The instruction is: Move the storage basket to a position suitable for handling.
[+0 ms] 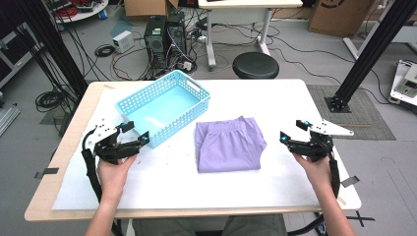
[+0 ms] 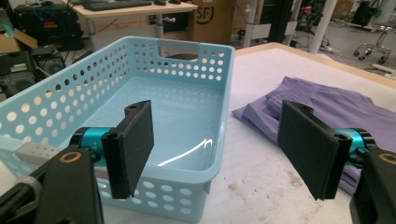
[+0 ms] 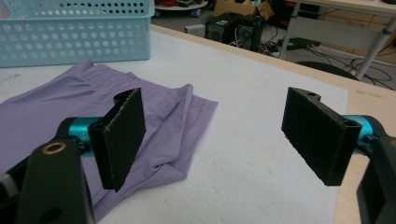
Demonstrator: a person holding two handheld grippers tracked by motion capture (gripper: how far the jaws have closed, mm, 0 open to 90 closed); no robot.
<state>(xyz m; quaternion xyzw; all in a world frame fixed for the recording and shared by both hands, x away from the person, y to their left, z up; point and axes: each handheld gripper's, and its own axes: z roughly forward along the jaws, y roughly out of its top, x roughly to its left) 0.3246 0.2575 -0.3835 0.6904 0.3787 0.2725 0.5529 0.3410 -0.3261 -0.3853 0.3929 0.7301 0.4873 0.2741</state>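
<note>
High view, garment: folded purple shorts (image 1: 228, 145) lie flat at mid-table, just beside the near right corner of the light-blue basket (image 1: 164, 105).
High view, basket: empty, set at an angle on the white table cover (image 1: 275, 103).
High view, left gripper (image 1: 140, 132): held near the basket's near corner, jaws wide, nothing between them.
High view, right gripper (image 1: 291, 132): held well apart from the shorts on their right, jaws wide, nothing held.
Left gripper view, contents: basket (image 2: 187, 107) straight ahead between the spread jaws; shorts (image 2: 336, 105) off to the right.
Right gripper view, contents: shorts (image 3: 70, 112) behind the left jaw, bare cover ahead, basket wall (image 3: 74, 37) beyond.
Step in hand: judged as the approach, before any grasp.
Next move calls for: bringing both grippers to opposite edges of the shorts, pinching all folded layers together, then lifting them level toward the basket.
</note>
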